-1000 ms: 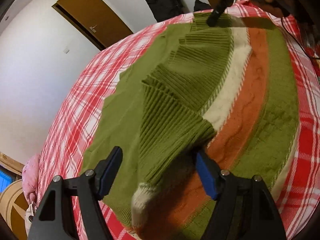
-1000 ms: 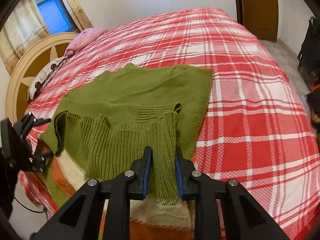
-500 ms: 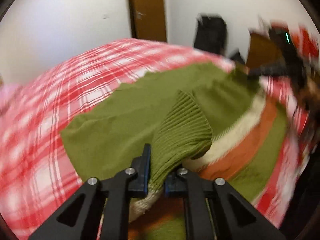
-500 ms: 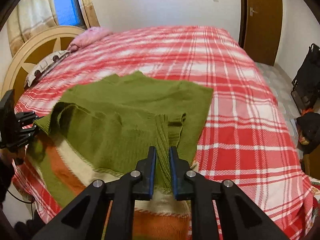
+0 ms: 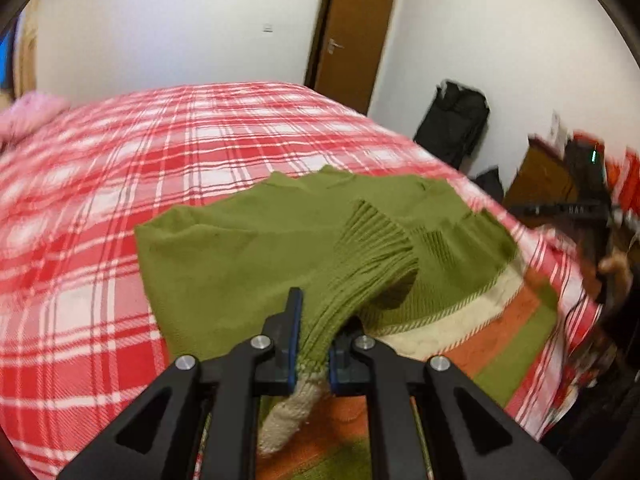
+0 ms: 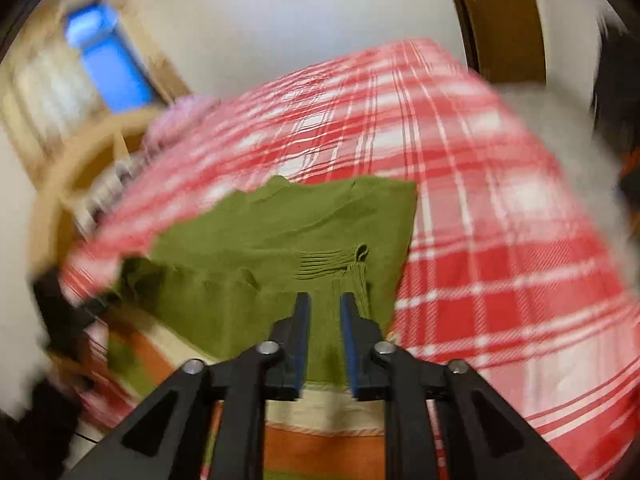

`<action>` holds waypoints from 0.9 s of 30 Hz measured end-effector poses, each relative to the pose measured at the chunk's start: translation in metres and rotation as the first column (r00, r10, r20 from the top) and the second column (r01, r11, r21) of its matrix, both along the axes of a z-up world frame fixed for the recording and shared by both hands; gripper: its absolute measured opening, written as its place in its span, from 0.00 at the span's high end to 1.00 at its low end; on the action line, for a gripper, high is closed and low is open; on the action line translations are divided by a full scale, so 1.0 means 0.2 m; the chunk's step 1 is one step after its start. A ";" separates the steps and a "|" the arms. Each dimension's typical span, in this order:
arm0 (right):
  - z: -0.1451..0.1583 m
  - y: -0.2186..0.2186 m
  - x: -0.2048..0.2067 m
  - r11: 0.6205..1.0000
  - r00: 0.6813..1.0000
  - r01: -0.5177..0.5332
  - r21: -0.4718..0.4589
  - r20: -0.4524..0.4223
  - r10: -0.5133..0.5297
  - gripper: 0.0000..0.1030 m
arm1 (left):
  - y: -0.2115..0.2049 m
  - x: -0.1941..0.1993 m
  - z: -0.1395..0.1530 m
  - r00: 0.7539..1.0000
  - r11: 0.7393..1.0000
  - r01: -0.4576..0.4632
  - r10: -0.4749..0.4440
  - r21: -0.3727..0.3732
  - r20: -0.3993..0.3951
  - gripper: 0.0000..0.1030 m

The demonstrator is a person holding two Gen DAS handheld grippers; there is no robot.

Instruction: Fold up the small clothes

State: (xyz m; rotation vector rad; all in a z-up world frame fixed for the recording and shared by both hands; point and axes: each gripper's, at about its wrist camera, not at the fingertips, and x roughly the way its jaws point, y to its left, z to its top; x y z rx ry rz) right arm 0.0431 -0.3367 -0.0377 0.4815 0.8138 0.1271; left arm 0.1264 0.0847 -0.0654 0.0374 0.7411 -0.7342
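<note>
On the left, the left gripper (image 5: 312, 344) is clamped tight on the sweater's ribbed sleeve (image 5: 360, 276), bunching the knit between its blue pads so the cuff dangles beneath. That pinch near the cuff looks chosen to let the sleeve be carried across the body. The sweater (image 5: 248, 248) itself lies flat on the red plaid bedspread (image 5: 100, 208), near the bed's edge, its cream and orange stripes closest to us. Over to the right, the right gripper (image 6: 325, 340) is opening, its jaws apart with green knit seen through the gap but nothing pressed between them, apparently letting its part of the fold rest in place.
</note>
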 end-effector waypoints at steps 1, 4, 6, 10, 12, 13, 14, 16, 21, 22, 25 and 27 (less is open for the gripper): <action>0.00 -0.02 0.00 1.000 0.999 0.027 0.001 0.022 -0.027 0.37 | 0.01 0.01 0.00 1.000 1.000 -0.011 0.011 -0.006 -0.008 0.89; 0.00 0.00 0.02 0.996 0.996 0.037 -0.086 0.079 -0.030 0.27 | 0.00 0.03 -0.03 0.998 0.999 -0.038 0.038 -0.014 -0.042 0.89; -0.02 0.04 0.07 0.993 0.998 -0.016 -0.118 0.055 0.022 0.27 | 0.00 0.06 -0.04 0.996 0.998 -0.055 0.052 -0.032 -0.072 0.89; -0.11 0.23 0.17 0.942 0.988 -0.151 -0.301 -0.028 0.149 0.29 | 0.04 0.09 -0.07 0.986 0.990 -0.098 0.083 -0.100 -0.145 0.89; -0.18 0.35 0.20 0.885 0.974 -0.225 -0.408 -0.121 0.192 0.62 | 0.05 0.09 -0.08 0.981 0.986 -0.116 0.096 -0.117 -0.168 0.89; -0.19 0.36 0.18 0.863 0.973 -0.227 -0.450 -0.136 0.185 0.80 | 0.05 0.09 -0.08 0.981 0.988 -0.117 0.098 -0.104 -0.167 0.89; -0.18 0.38 0.16 0.848 0.975 -0.221 -0.481 -0.121 0.185 0.81 | 0.04 0.08 -0.08 0.983 0.990 -0.110 0.095 -0.088 -0.160 0.89; -0.15 0.39 0.12 0.842 0.981 -0.192 -0.504 -0.092 0.169 0.89 | 0.00 0.07 -0.08 0.987 0.996 -0.084 0.077 -0.044 -0.138 0.87; 0.03 0.44 -0.05 0.835 0.985 -0.135 -0.534 0.023 0.174 0.91 | 0.00 0.08 -0.08 0.984 0.991 -0.125 0.117 -0.051 -0.132 0.89; 0.07 0.45 -0.07 0.827 0.983 -0.129 -0.547 0.040 0.180 0.92 | 0.02 0.07 -0.06 0.983 0.987 -0.136 0.125 -0.082 -0.134 0.91; 0.21 0.48 -0.09 0.813 0.973 -0.117 -0.570 0.097 0.208 0.92 | 0.07 0.06 0.00 0.981 0.976 -0.164 0.147 -0.140 -0.125 0.91; 0.28 0.49 -0.06 0.809 0.968 -0.116 -0.576 0.118 0.222 0.92 | 0.08 0.05 0.04 0.982 0.972 -0.167 0.149 -0.166 -0.115 0.91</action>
